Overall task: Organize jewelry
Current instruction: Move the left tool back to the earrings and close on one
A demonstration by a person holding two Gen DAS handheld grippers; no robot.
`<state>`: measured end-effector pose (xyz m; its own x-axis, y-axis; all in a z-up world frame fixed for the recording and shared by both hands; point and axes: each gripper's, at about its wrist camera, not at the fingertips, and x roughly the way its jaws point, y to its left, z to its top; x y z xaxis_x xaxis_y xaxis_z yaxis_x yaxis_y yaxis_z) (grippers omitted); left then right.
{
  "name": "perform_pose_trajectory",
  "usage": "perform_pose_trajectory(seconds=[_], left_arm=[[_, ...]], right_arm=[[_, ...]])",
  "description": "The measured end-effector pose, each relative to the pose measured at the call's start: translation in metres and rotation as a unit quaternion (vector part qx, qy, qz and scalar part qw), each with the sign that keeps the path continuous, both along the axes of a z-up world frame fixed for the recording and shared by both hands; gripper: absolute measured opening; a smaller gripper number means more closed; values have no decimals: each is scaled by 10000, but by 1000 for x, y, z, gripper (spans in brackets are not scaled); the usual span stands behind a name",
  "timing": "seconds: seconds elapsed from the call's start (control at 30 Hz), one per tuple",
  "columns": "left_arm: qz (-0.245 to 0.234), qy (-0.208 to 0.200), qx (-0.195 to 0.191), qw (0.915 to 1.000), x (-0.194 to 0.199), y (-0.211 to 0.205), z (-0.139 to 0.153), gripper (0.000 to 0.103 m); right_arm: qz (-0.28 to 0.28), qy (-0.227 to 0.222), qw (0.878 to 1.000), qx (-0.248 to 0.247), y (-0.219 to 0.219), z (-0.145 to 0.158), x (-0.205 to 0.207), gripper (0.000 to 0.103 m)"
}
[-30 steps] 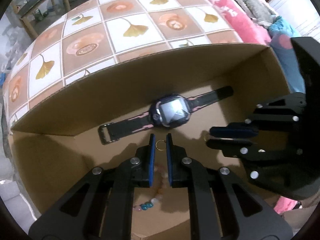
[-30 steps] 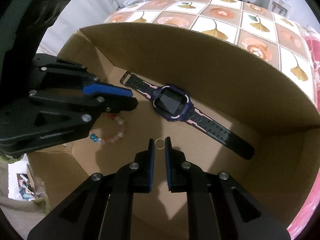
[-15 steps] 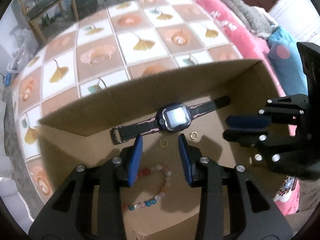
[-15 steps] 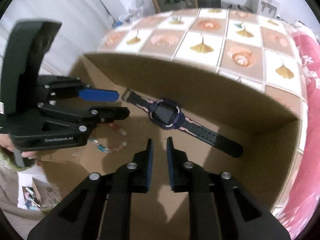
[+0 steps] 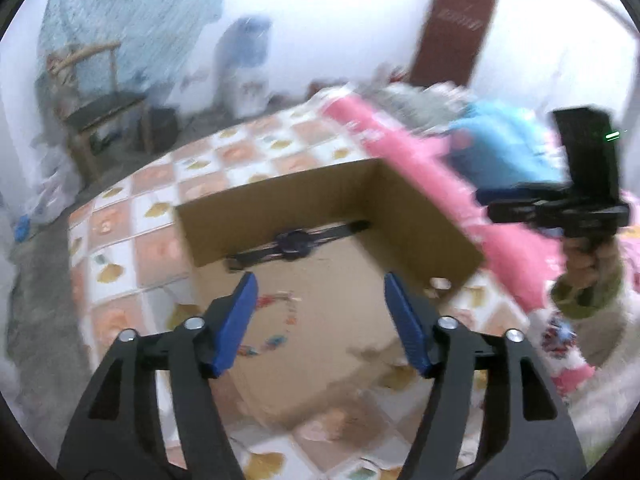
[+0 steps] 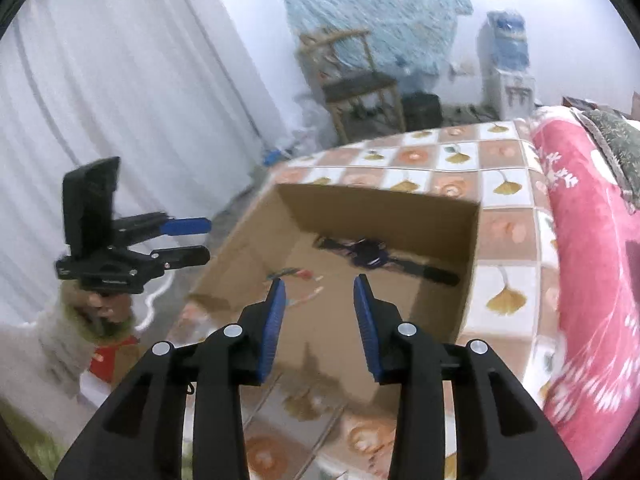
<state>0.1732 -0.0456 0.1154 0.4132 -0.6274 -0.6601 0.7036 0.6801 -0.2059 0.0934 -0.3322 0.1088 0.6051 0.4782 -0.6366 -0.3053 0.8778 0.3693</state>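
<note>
An open cardboard box (image 5: 280, 208) stands on the table. On its floor lie a dark wristwatch (image 5: 294, 242) and a pastel bead bracelet (image 5: 280, 320). My left gripper (image 5: 320, 280) hangs above the near side of the box, its jaws opening, with nothing between the blue pads. In the right wrist view the box (image 6: 380, 212), the watch (image 6: 368, 254) and the bracelet (image 6: 298, 272) show again. My right gripper (image 6: 319, 282) is also raised over the box, its jaws opening and empty. Each gripper shows in the other's view, the right gripper (image 5: 492, 208) and the left gripper (image 6: 208, 240). The picture is blurred.
The table wears a checked cloth with ginkgo leaves (image 5: 120, 216). A pink blanket (image 5: 440, 184) lies beside the box on the right. A wooden chair (image 6: 360, 88), a water dispenser (image 6: 506, 60) and a white curtain (image 6: 120, 80) stand behind.
Both grippers went from shut around small gold rings on the box floor to open. They have risen up and back out of the box, leaving the rings behind.
</note>
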Motion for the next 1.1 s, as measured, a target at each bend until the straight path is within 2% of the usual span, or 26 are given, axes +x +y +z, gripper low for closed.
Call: perform_pose_trajectory(seconds=[0.07, 0.17, 0.27, 0.3, 0.37, 0.5, 0.6, 0.77, 0.93, 1.1], left_arm=[[-150, -133, -158, 9997, -30, 6, -9, 67], [-289, -162, -59, 9994, -63, -1, -29, 68], [-224, 38, -35, 9997, -84, -10, -54, 68], [-212, 262, -81, 9994, -89, -15, -68, 67], [-125, 568, -68, 9983, -96, -24, -92, 67], [42, 479, 501, 9976, -104, -43, -122, 67], [-40, 230, 773, 9967, -106, -57, -129, 63], [-194, 6, 916, 9956, -99, -71, -134, 48], [-341, 13, 1078, 9936, -94, -81, -139, 26], [-393, 52, 1165, 9924, -86, -89, -143, 14]], right_arm=[[103, 81, 9999, 23, 8, -15, -23, 36], [156, 726, 9958, 540, 21, -59, -45, 36], [-9, 1567, 9846, 775, 33, -110, -51, 36], [-116, 1862, 9794, 774, 38, -131, -52, 36], [-279, 2165, 9737, 657, 45, -156, -53, 36], [-429, 2113, 9760, 296, 51, -164, -48, 36], [-494, 1911, 9802, 163, 52, -160, -41, 35], [-530, 1568, 9860, -184, 53, -154, -33, 28], [-587, 1529, 9863, -187, 53, -158, -25, 23], [-605, 1534, 9862, -131, 55, -164, -23, 21]])
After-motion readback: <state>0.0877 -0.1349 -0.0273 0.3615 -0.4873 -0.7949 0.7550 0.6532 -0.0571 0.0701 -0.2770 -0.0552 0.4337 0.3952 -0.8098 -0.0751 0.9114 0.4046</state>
